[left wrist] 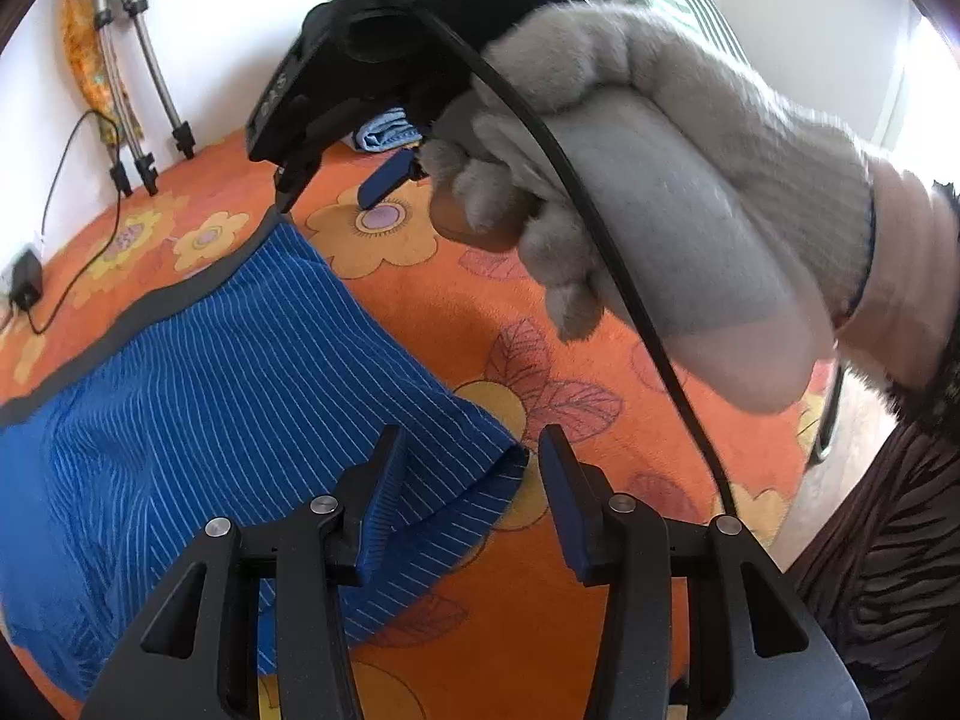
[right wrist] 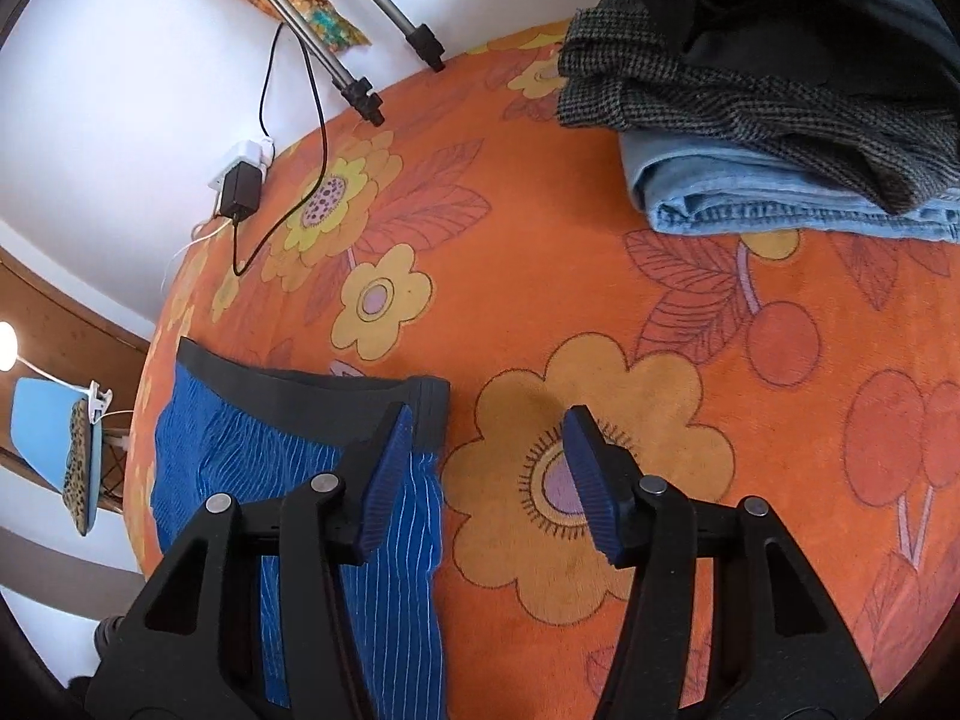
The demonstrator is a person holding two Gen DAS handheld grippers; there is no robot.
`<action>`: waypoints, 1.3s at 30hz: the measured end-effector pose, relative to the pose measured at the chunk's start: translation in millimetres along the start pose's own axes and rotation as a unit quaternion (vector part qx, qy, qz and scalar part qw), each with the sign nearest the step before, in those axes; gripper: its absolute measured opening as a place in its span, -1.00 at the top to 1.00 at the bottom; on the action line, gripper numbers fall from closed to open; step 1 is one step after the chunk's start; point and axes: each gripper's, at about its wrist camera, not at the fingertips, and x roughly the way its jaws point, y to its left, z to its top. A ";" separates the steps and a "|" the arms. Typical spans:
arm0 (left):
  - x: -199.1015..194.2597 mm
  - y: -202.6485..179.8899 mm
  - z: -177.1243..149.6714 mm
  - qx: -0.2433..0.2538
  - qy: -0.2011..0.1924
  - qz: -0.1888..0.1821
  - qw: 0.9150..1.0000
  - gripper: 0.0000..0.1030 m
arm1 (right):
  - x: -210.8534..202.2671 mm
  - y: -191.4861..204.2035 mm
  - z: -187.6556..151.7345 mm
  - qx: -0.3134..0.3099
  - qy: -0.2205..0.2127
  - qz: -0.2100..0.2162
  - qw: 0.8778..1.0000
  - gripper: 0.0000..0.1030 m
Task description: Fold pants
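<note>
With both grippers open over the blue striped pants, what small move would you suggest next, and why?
Probably close the right gripper on the grey waistband corner: its jaws are open around that corner, holding nothing, and the blue striped pants lie flat and unfolded.

bright daylight | soft shadows | fisheye-bent edges | dark corners

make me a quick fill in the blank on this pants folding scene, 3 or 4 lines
1. The striped pants are mainly ____ in colour.
2. The left gripper has its fingers ____, gripping nothing.
3. The tweed garment lies on top of folded ____.
4. The bedcover is printed with flowers on an ____ ground.

Missing words: blue; open; jeans; orange
</note>
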 end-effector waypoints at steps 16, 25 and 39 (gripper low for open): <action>-10.1 26.8 1.9 -0.043 -0.028 -0.024 0.998 0.94 | 9.1 19.7 -2.0 -0.033 0.010 0.022 0.999 0.17; -27.8 34.6 4.8 -0.064 -0.053 -0.031 0.996 0.95 | 6.2 21.9 0.6 -0.009 0.011 0.054 0.998 0.82; -98.3 75.4 -15.3 -0.108 -0.115 -0.015 0.987 0.96 | -22.9 60.8 13.4 -0.002 -0.027 0.049 0.998 0.86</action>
